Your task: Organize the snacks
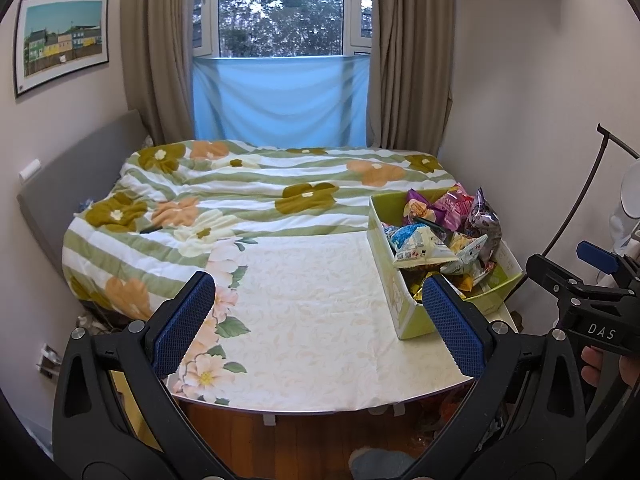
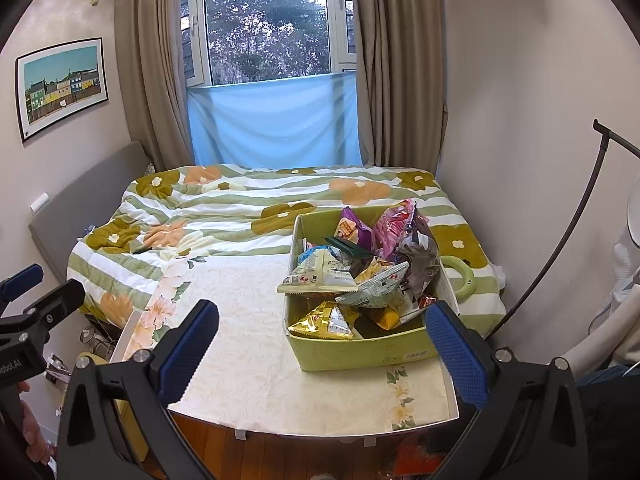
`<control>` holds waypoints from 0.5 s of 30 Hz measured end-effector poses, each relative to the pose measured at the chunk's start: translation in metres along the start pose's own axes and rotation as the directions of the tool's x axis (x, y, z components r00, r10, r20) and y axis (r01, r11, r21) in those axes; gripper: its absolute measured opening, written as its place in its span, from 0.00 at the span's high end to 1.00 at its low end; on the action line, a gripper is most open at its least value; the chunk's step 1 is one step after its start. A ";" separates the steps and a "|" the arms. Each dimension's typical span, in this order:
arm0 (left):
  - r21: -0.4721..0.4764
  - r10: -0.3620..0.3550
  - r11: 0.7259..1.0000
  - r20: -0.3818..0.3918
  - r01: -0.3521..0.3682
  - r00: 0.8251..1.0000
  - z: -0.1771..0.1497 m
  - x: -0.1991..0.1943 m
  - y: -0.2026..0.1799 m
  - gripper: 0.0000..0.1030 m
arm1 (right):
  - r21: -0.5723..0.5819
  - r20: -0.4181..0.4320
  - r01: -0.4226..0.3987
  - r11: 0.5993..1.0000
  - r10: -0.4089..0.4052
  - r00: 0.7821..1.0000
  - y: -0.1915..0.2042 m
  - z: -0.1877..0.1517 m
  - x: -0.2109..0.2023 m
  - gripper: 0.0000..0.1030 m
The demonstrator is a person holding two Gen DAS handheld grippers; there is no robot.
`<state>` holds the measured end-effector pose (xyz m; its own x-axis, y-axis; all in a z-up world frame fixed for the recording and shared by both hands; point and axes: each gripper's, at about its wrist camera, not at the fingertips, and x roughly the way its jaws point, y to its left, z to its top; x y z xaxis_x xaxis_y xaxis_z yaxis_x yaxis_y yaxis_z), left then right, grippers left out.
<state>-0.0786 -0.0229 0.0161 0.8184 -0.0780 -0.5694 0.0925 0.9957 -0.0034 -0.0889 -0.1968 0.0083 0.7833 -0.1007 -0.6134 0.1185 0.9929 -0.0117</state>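
Observation:
A light green cardboard box (image 2: 360, 350) (image 1: 384, 264) stands on the right part of a table with a floral cloth (image 2: 248, 320) (image 1: 312, 304). It is heaped with several snack packets: a pale triangular one (image 2: 320, 274) (image 1: 424, 250), a gold one (image 2: 324, 322), pink (image 2: 394, 220) and silvery purple (image 1: 486, 220) ones. My left gripper (image 1: 320, 312) hovers open over the table's front, left of the box, holding nothing. My right gripper (image 2: 320, 340) is open too, with empty fingers, in front of the box. The right gripper's body (image 1: 592, 304) shows at the edge of the left wrist view.
Behind the table lies a bed with a flowered green-striped quilt (image 2: 240, 208). A green ring (image 2: 460, 276) rests on the quilt by the box. A wall stands close on the right, with a black curved pole (image 2: 568, 232). Wooden floor (image 1: 304, 436) shows below the table edge.

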 end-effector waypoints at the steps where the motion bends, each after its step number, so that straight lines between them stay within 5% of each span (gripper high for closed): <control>1: 0.001 0.001 1.000 0.002 -0.001 1.000 -0.001 -0.001 0.000 0.00 | 0.001 -0.001 0.000 1.000 0.000 1.000 0.000 0.000 0.000 0.00; 15: -0.008 0.000 1.000 0.018 0.000 1.000 -0.001 -0.006 -0.003 0.00 | 0.010 -0.007 -0.002 1.000 0.002 1.000 0.004 -0.004 0.002 0.00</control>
<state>-0.0841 -0.0255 0.0190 0.8285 -0.0788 -0.5544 0.0879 0.9961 -0.0102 -0.0890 -0.1932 0.0039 0.7792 -0.0984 -0.6190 0.1230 0.9924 -0.0030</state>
